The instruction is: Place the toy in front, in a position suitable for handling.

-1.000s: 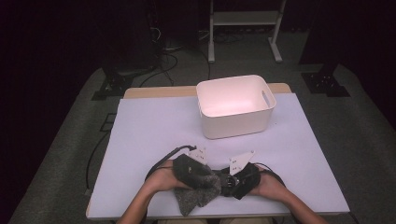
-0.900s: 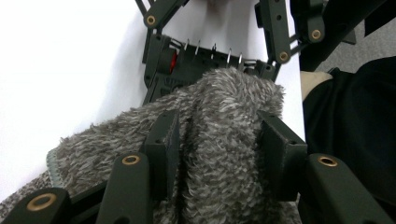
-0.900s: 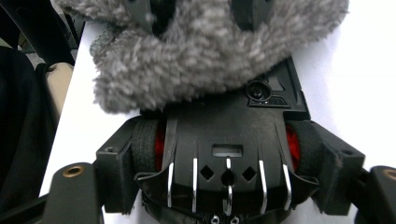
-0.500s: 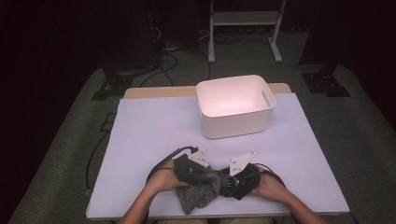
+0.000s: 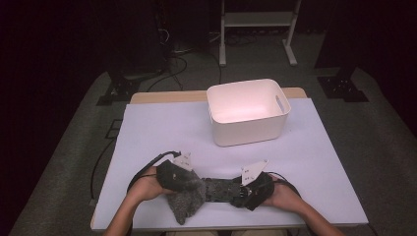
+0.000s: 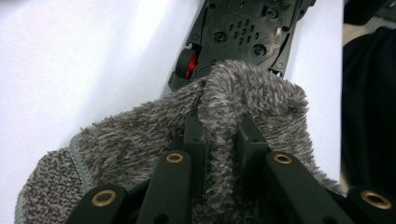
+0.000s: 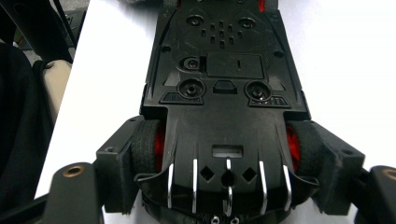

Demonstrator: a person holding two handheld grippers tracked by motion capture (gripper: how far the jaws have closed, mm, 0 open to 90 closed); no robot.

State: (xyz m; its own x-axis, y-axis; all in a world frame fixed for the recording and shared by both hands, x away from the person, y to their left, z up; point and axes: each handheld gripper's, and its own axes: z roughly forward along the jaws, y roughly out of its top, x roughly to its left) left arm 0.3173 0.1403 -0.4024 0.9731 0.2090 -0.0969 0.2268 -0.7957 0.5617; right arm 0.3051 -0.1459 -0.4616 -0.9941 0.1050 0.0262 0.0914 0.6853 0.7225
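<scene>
Two grippers clamped: left (image 6: 218, 140) on cloth (image 6: 140, 135) half-covering car (image 7: 224, 93), right (image 7: 224, 163) on car.

White bin (image 5: 248, 132) w/ side handle slot, upright near far edge of table (image 5: 162, 132), right of ctr, white tabletop, wood strip (image 5: 167, 97) along far edge, grey carpet (image 5: 74, 147), floor cables (image 5: 172, 54), metal stand (image 5: 255, 19) beyond table.

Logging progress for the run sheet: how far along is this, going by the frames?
Done: the toy car is flipped, underside up, with the right gripper clamped across its wheels. In hand: the left gripper pinches the grey fleece cloth against the car's far end, apparently wiping. Left, at a guess: the white bin looks empty, so stowing hasn't begun.
</scene>
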